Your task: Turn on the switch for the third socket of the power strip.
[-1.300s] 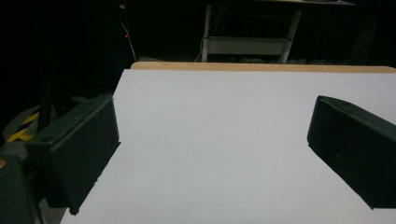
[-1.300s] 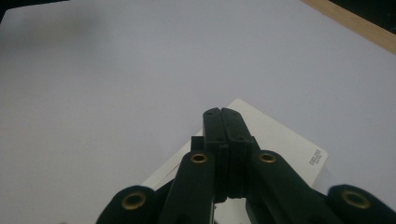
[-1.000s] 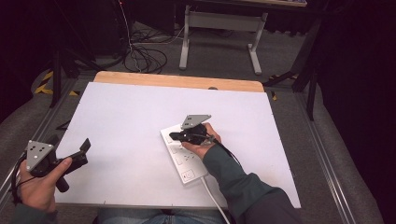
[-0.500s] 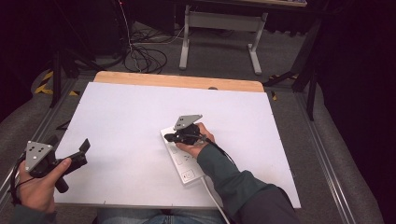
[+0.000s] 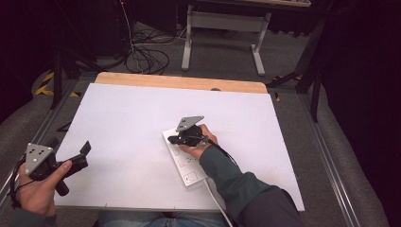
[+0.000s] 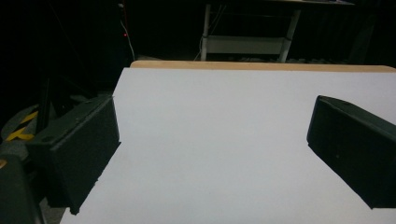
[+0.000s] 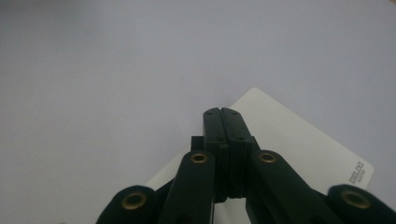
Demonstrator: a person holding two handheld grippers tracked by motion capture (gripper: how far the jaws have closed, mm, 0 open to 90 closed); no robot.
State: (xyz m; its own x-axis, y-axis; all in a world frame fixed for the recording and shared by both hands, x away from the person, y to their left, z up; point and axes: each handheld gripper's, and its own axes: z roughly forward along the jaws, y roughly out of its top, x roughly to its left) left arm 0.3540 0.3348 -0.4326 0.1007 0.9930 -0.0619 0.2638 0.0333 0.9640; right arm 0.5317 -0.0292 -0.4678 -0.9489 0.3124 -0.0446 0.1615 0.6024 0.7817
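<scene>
Since a second ago my right gripper [image 5: 173, 140] has slid along the power strip [image 5: 187, 166] to its far end, jaws pressed together with nothing between them, tips over the strip's end. That strip is a white slab with sockets along its top, a white cable leaving its near end and small grey lettering at one far corner. It lies aslant near the table's [image 5: 132, 113] middle. Off at the near left edge, my left gripper [image 5: 85, 153] is spread wide, holding nothing.
</scene>
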